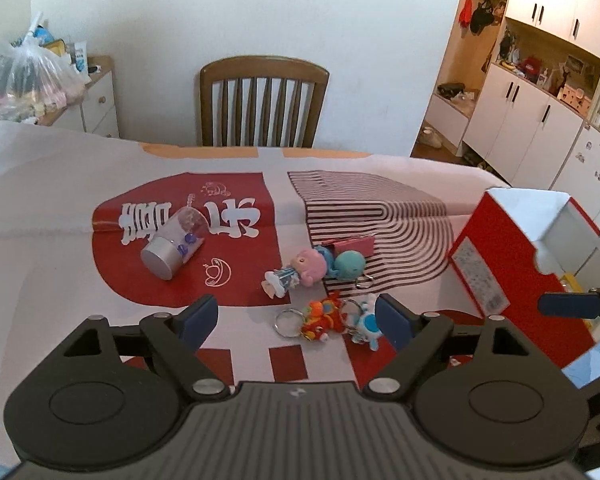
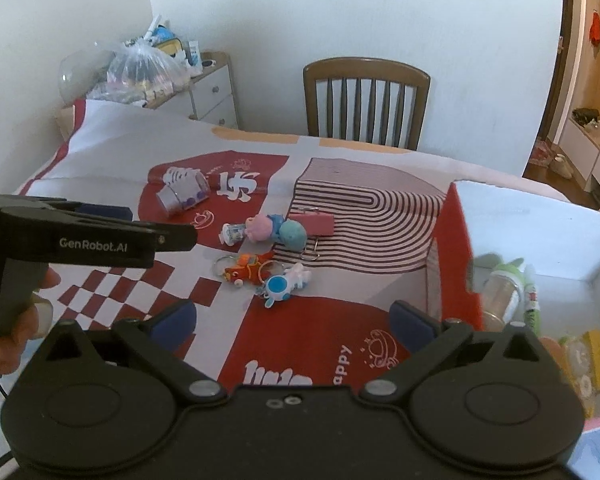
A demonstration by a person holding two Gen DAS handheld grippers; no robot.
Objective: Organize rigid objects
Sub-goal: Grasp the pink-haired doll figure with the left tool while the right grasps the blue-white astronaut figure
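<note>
On table: red-white cloth (image 1: pixel 52 216) | behind: wooden chair (image 1: pixel 263 100) | right: white cabinets (image 1: pixel 528 128)

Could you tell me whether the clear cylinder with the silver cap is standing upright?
No: the clear cylinder with the silver cap lies tipped on its side on the red-and-white cloth.

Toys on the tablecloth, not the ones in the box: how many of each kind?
Keychain charms: 2, orange-red charm, blue-white charm
Figures: 2, pink-headed figure, teal round toy
Pink clip: 1
Clear cup: 1
Total: 6
</note>
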